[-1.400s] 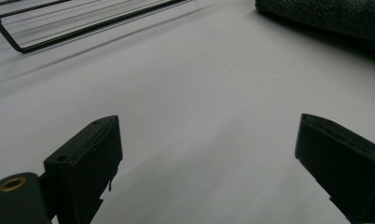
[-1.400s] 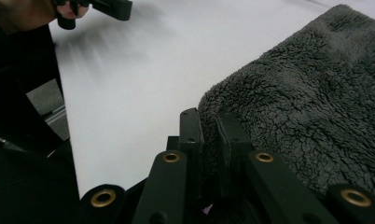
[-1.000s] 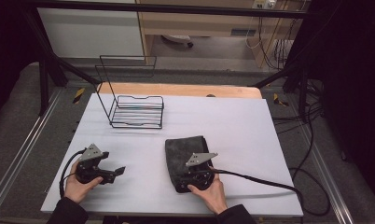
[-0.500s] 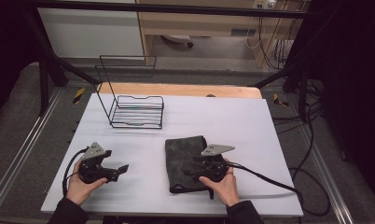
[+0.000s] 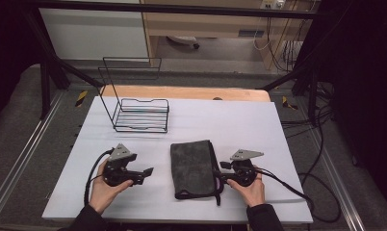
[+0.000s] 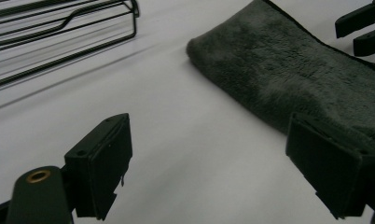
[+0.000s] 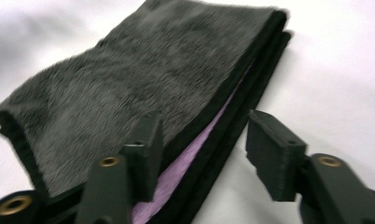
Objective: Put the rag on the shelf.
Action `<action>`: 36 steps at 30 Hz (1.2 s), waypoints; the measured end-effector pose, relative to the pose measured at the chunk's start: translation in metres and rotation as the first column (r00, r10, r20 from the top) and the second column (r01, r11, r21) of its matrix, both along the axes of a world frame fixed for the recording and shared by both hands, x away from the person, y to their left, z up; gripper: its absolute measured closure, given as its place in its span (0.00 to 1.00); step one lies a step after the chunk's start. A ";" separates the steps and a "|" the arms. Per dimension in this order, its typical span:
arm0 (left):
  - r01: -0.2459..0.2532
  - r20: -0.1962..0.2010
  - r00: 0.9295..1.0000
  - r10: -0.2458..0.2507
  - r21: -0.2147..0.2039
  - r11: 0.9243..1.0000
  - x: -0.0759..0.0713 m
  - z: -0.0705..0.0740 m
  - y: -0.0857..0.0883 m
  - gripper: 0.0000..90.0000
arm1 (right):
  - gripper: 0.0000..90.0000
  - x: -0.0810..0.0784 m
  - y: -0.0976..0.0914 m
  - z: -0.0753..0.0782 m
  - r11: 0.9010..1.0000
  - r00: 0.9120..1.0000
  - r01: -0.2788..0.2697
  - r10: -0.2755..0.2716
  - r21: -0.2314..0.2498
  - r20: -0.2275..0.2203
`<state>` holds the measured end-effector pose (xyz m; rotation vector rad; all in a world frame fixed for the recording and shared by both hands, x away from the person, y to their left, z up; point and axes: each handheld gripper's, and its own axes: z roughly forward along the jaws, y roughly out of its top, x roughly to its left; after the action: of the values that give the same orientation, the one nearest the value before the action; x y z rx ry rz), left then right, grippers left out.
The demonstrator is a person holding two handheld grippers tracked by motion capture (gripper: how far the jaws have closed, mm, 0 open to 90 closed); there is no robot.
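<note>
A dark grey folded towel (image 5: 194,163) lies flat on the white table (image 5: 278,125), its long side running away from me. In the right gripper view the towel (image 7: 153,60) shows a purple inner layer (image 7: 185,168) along its near edge. My right gripper (image 5: 222,174) sits at the towel's right edge and points left. Its jaws have just been closing, and the right gripper (image 7: 204,135) straddles that edge without pressing on it. My left gripper (image 5: 146,172) lies left of the towel and points at it. The left gripper (image 6: 209,140) is open, has just narrowed slightly, and has nothing between its pads; the towel (image 6: 293,70) lies beyond.
A black wire rack (image 5: 139,111) stands at the back left of the table, and the rack (image 6: 59,28) lies ahead on the left in the left gripper view. A wooden board (image 5: 182,92) edges the table's far side. Cables trail from both grippers.
My right gripper has slid right, from on top of the towel to its right edge, and its jaws have opened. My left gripper has moved right, toward the towel.
</note>
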<state>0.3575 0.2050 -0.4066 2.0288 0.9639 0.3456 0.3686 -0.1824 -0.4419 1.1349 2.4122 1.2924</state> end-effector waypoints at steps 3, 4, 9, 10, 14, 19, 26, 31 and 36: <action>0.022 -0.005 1.000 -0.022 -0.001 1.000 0.001 0.003 -0.015 0.16 | 0.69 -0.004 0.003 -0.001 0.999 1.000 -0.019 0.019 0.030 -0.019; 0.028 -0.003 1.000 -0.028 0.000 1.000 0.001 0.003 -0.021 0.16 | 0.71 -0.004 0.004 -0.002 0.999 0.999 -0.025 0.026 0.030 -0.031; 0.044 -0.005 0.999 -0.044 0.010 0.999 0.000 0.003 -0.035 0.17 | 0.80 -0.006 0.008 -0.008 0.999 0.998 -0.038 0.039 0.024 -0.057; 0.049 -0.009 0.999 -0.048 0.016 0.999 0.000 0.001 -0.038 0.17 | 0.82 -0.007 0.008 -0.008 0.999 0.998 -0.042 0.043 0.022 -0.054; 0.057 -0.015 0.998 -0.057 0.032 0.998 -0.001 -0.002 -0.045 0.17 | 0.93 -0.008 0.009 -0.007 0.999 0.997 -0.044 0.045 0.029 -0.055; 0.060 -0.022 0.998 -0.059 0.022 0.998 -0.002 -0.005 -0.048 0.17 | 0.97 -0.009 0.007 -0.002 0.998 0.998 -0.030 0.033 0.054 -0.061; 0.067 -0.045 0.997 -0.067 0.007 0.998 -0.004 -0.006 -0.056 0.20 | 0.98 -0.009 -0.001 0.008 1.000 0.999 0.009 -0.008 0.030 -0.032; 0.076 -0.097 0.993 -0.074 0.019 0.997 -0.006 -0.012 -0.070 0.25 | 0.87 -0.005 0.000 0.001 0.998 0.999 0.026 -0.027 -0.053 -0.028; 0.082 -0.137 0.988 -0.077 0.029 0.996 -0.010 -0.021 -0.084 0.32 | 0.70 -0.001 0.000 0.002 0.999 0.999 0.040 -0.040 -0.020 0.015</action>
<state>0.3479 0.1209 -0.4277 2.1382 0.9610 0.1845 0.3674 -0.1819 -0.4398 1.1577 2.3744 1.2568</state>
